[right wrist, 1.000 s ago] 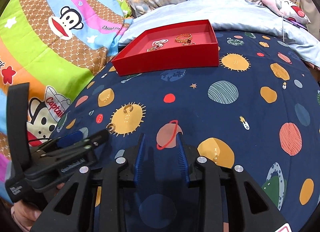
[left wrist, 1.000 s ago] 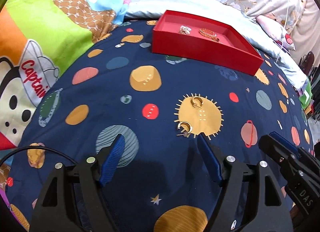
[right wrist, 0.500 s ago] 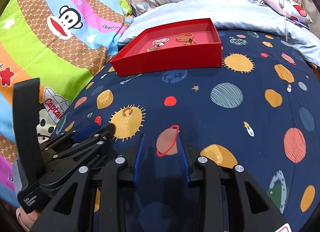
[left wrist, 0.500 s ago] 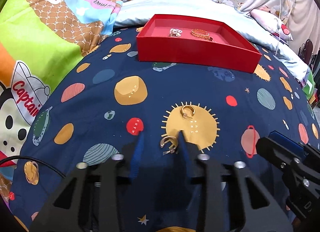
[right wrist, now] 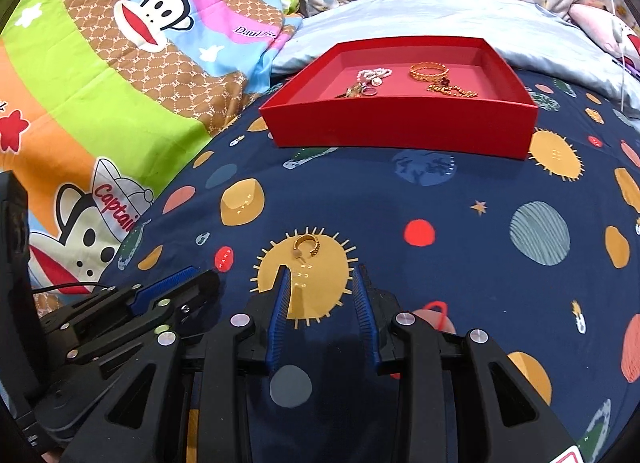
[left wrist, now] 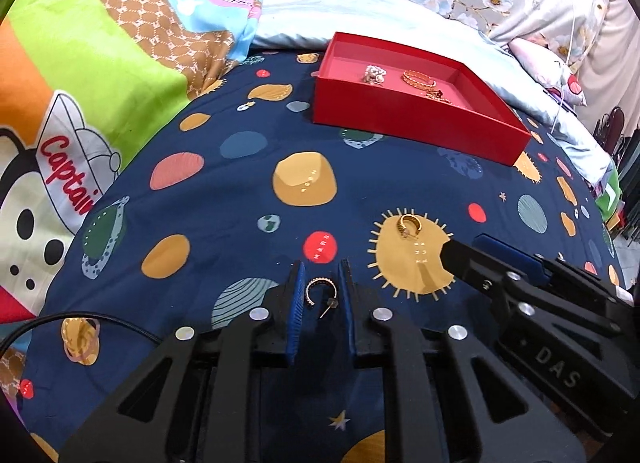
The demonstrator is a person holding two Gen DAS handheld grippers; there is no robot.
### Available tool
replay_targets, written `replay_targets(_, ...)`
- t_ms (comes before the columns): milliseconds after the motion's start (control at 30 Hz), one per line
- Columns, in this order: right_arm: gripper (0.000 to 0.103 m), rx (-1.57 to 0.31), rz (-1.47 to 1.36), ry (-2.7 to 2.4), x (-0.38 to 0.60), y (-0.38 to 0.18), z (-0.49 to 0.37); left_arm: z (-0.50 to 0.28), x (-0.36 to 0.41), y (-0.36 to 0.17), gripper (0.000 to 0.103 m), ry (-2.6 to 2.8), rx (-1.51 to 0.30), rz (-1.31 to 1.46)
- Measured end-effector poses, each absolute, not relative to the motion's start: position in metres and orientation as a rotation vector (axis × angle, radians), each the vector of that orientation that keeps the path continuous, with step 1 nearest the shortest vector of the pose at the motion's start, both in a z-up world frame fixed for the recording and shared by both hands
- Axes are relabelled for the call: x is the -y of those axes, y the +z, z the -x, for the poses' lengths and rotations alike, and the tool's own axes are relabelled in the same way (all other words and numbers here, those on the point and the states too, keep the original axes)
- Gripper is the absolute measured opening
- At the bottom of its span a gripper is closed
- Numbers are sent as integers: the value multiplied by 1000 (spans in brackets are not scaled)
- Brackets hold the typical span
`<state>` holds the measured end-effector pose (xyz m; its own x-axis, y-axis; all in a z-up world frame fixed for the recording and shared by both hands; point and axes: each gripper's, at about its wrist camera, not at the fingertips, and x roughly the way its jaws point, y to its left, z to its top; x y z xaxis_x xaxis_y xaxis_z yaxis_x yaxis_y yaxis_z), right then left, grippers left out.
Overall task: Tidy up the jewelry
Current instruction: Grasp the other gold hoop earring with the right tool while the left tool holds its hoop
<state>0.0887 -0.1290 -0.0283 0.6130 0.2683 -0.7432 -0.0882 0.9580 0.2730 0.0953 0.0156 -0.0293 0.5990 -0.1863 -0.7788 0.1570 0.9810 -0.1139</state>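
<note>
The left tool is closing on a gold hoop earring lying mid-bed; the thin hoop may slip or snag the bedspread. The right tool, its blades apart and empty, sits just short of the second earring. The red tray waits toward the bed's far edge, so either earring could drop in transit.

"Captain" on the cartoon blanket; "DAS" on the right gripper; "MARS" on the red planet.
</note>
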Motion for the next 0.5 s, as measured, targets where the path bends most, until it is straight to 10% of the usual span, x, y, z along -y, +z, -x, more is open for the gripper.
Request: replay_targets(500,32,-907,-149,228,107,-36,-112,-87,-33,-26,16,-205,-910,73)
